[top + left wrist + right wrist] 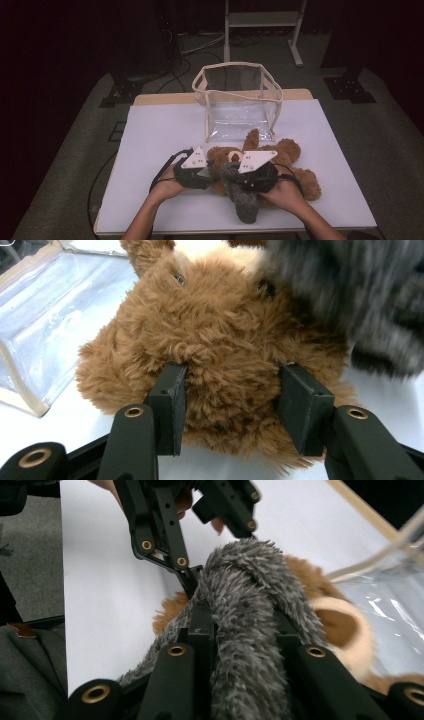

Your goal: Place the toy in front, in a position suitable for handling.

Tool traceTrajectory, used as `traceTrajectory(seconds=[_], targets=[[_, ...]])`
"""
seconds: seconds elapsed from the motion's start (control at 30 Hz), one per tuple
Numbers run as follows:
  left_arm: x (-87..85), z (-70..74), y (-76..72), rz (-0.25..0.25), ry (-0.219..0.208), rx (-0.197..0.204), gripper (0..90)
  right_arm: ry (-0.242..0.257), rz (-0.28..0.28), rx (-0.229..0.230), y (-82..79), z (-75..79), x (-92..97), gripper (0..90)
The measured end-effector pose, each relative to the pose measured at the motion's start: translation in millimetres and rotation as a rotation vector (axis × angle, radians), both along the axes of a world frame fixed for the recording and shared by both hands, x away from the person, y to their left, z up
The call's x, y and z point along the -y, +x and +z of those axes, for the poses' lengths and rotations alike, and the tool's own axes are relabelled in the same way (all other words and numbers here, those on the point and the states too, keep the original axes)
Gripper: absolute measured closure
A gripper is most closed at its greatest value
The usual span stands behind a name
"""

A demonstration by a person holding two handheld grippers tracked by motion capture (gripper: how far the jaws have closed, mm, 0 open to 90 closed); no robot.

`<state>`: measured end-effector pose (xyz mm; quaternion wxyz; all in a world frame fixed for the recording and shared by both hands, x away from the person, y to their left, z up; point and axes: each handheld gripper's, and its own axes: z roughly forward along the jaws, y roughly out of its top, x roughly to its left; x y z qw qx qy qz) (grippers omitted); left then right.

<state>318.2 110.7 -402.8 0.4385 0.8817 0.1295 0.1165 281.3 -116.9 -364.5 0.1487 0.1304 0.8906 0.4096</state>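
High view first: I see a brown teddy bear (280, 162) lying on the white counter (160, 130), just in front of a clear plastic bag (237, 100) with a beige trim that stands open behind it. A grey plush piece (240, 192) lies across the bear's near side and hangs toward the counter's front edge. My two hands come in from the bottom, each with a tool pressed close to the toys.

My left tool (230, 405) is at the bear's head. In the left gripper view its two black jaws sit on either side of a thick bunch of brown fur, and the pads (172, 405) sink into the pile, so I read it as clenched on the teddy bear. The bag lies flat at the upper left of that view, and the grey plush shows blurred at the upper right.

My right tool (240, 645) is clamped on the grey plush piece: in the right gripper view the grey fur runs straight up between the jaws and bulges above them, draped over the bear. Beyond it I see the left tool at the bear's edge, with fingers of my left hand (167, 187) behind it.
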Motion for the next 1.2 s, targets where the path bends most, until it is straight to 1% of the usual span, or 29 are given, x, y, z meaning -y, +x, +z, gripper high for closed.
traceTrajectory(seconds=[0.1, 0.17, 0.23, 0.27, 0.33, 0.4, 0.43, 0.5, 0.53, 0.57, 0.6, 0.67, 0.73, 0.8, 0.83, 0.9, 0.97, 1.03, 1.1, 1.2], targets=[[-2.8, -0.1, 2.0, 0.002, -0.01, -0.006, 49.6, -0.012, 0.01, -0.016, -0.7, -8.4, 0.8, 70.7], [-3.4, -0.2, 2.5, 0.006, -0.013, -0.008, 49.6, -0.015, 0.004, -0.025, -1.4, -12.4, 7.7, 70.8], [-2.3, -0.7, 2.6, 0.004, -0.02, -0.014, 50.2, -0.011, -0.009, -0.046, -1.1, -14.7, 16.1, 70.8], [-1.1, -0.9, 2.5, 0.002, -0.023, -0.019, 50.7, -0.007, -0.013, -0.053, -1.3, -14.3, 18.9, 70.8], [1.6, -0.9, 1.8, -0.004, -0.019, -0.018, 50.9, -0.003, -0.015, -0.055, -1.8, -10.6, 18.9, 70.8], [3.4, -0.3, -0.2, -0.012, -0.016, -0.018, 50.9, -0.009, -0.012, -0.036, 0.1, -1.2, 15.1, 70.8], [4.0, -0.2, -1.0, -0.013, -0.014, -0.017, 50.9, -0.007, -0.008, -0.027, 2.9, 5.1, 12.8, 70.9], [4.2, -0.4, -1.8, -0.019, -0.007, -0.015, 50.9, -0.005, -0.005, -0.027, 11.0, 17.0, 7.1, 70.8], [4.4, -0.8, -2.3, -0.021, -0.012, -0.015, 50.9, -0.006, -0.01, -0.023, 16.3, 21.9, 4.0, 70.9], [4.5, -0.7, -2.8, -0.025, -0.01, -0.013, 50.9, -0.012, -0.012, -0.026, 22.8, 26.0, 1.1, 70.8], [4.7, -0.4, -3.1, -0.027, -0.009, -0.012, 50.9, -0.021, -0.016, -0.041, 31.3, 29.6, -3.8, 70.8], [5.5, 0.2, -3.9, -0.033, -0.006, -0.005, 50.9, -0.051, -0.016, -0.05, 43.8, 32.0, -11.7, 70.8], [6.2, 0.4, -5.2, -0.039, 0.001, -0.003, 50.8, -0.064, -0.023, -0.077, 57.9, 31.9, -19.5, 70.8], [6.0, -0.1, -6.0, -0.045, 0.009, 0.002, 50.8, -0.063, -0.029, -0.102, 68.6, 30.4, -23.7, 70.8], [5.5, -0.4, -6.1, -0.044, 0.015, 0.005, 50.8, -0.058, -0.027, -0.127, 74.4, 28.5, -25.0, 70.8], [4.4, -1.2, -6.1, -0.045, 0.006, 0.003, 50.8, -0.055, -0.03, -0.152, 77.6, 26.0, -24.2, 70.8], [5.0, -0.5, -6.4, -0.053, 0.01, 0.009, 50.7, -0.033, -0.03, -0.175, 79.0, 26.0, -19.1, 70.8], [6.7, 0.0, -6.7, -0.05, 0.009, 0.011, 50.8, -0.027, -0.03, -0.184, 80.2, 26.5, -17.4, 70.8], [6.7, 0.4, -6.3, -0.049, 0.017, 0.012, 50.8, -0.029, -0.034, -0.195, 81.9, 26.5, -21.1, 70.8], [6.9, 0.5, -7.4, -0.056, 0.02, 0.018, 50.8, -0.047, -0.039, -0.22, 89.9, 21.9, -33.5, 70.8]])
